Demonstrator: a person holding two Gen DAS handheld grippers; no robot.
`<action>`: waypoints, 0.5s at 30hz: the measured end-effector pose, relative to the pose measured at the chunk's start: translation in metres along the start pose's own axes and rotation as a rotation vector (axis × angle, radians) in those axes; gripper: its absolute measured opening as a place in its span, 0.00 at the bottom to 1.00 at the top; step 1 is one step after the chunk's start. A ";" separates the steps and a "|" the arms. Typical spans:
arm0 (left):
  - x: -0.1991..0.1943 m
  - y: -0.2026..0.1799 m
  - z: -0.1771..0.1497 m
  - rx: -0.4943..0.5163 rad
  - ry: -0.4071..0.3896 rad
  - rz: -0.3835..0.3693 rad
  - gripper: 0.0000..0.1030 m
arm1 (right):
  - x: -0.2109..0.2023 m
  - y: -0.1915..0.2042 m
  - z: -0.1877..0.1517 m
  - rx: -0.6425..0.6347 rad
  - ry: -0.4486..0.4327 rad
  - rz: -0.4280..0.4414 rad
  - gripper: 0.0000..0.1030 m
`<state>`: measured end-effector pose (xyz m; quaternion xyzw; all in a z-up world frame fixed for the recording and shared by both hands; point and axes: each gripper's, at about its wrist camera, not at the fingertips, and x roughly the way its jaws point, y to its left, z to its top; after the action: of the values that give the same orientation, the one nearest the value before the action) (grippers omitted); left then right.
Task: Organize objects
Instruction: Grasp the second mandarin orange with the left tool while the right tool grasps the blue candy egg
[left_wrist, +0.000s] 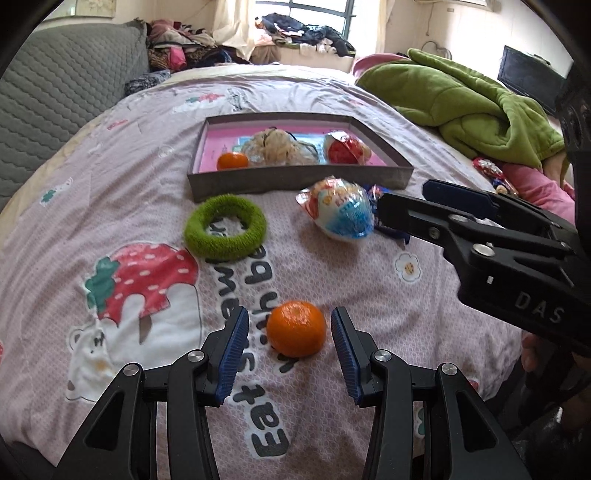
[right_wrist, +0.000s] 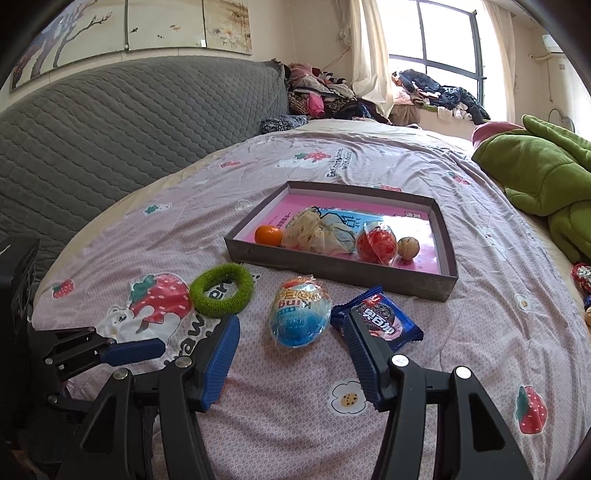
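An orange mandarin (left_wrist: 296, 328) lies on the bedspread between the open fingers of my left gripper (left_wrist: 289, 320), not touched. My right gripper (right_wrist: 291, 326) is open, just short of a blue and white egg-shaped toy packet (right_wrist: 299, 316) (left_wrist: 339, 214) and beside a blue cookie packet (right_wrist: 382, 321). A green fuzzy ring (left_wrist: 225, 232) (right_wrist: 221, 291) lies left of the egg. The grey tray with a pink floor (left_wrist: 295, 179) (right_wrist: 448, 240) holds a second mandarin (right_wrist: 268, 235), a beige cloth bundle (right_wrist: 317, 232), a red wrapped ball (right_wrist: 376, 242) and a walnut (right_wrist: 408, 248).
A green blanket (left_wrist: 461, 96) lies at the right of the bed. A grey quilted headboard (right_wrist: 110, 122) runs along the left. Clothes are piled by the window (right_wrist: 436, 92). Small wrapped items (left_wrist: 493, 173) lie at the bed's right edge.
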<state>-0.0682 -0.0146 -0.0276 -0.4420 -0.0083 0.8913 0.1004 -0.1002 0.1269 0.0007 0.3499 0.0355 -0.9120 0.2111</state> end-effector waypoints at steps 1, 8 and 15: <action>0.002 0.000 -0.001 0.002 0.006 0.001 0.47 | 0.003 0.000 -0.001 0.000 0.007 -0.006 0.56; 0.010 0.001 -0.004 -0.012 0.021 -0.004 0.47 | 0.019 0.000 -0.004 -0.011 0.033 -0.016 0.56; 0.019 -0.002 -0.007 -0.006 0.031 -0.010 0.47 | 0.028 0.001 -0.006 -0.013 0.042 -0.018 0.56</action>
<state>-0.0735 -0.0093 -0.0463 -0.4562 -0.0116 0.8837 0.1037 -0.1154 0.1172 -0.0221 0.3672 0.0490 -0.9061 0.2042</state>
